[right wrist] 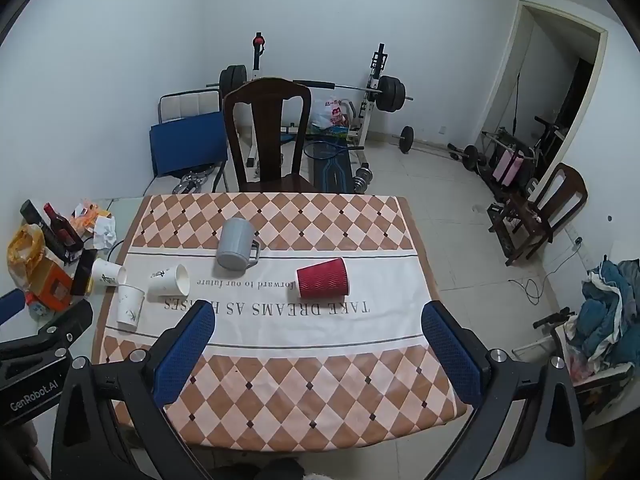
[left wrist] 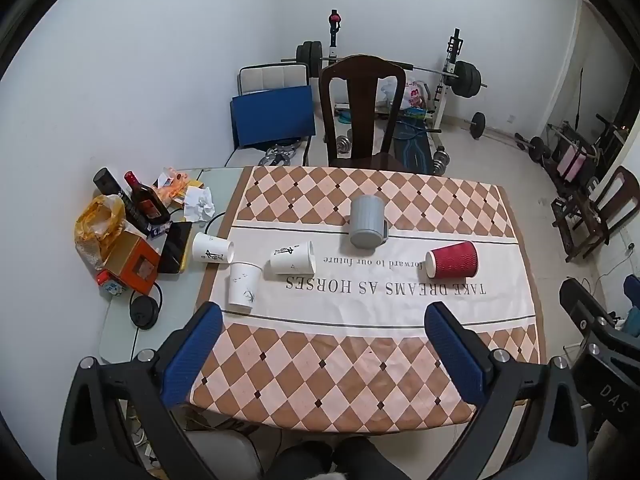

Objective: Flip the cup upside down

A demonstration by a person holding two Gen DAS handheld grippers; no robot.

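Observation:
Several cups are on the checkered tablecloth [left wrist: 360, 364]. A grey mug [left wrist: 367, 221] [right wrist: 236, 244] lies on its side near the middle. A red ribbed paper cup [left wrist: 453, 259] [right wrist: 322, 279] lies on its side to the right. A white paper cup [left wrist: 293, 257] [right wrist: 170, 280] lies on its side, another white cup [left wrist: 212, 248] [right wrist: 107, 273] lies at the cloth's left edge, and a third white cup [left wrist: 243, 287] [right wrist: 130, 306] stands upside down. My left gripper [left wrist: 322, 316] is open and empty above the near table edge. My right gripper [right wrist: 318, 316] is open and empty, short of the red cup.
Bottles, an orange box [left wrist: 134, 262], a yellow bag, tissues and a phone clutter the table's left side. A dark wooden chair [left wrist: 362, 112] stands behind the table. Weights and a barbell rack [left wrist: 452, 76] fill the back; another chair [right wrist: 556, 204] is at right.

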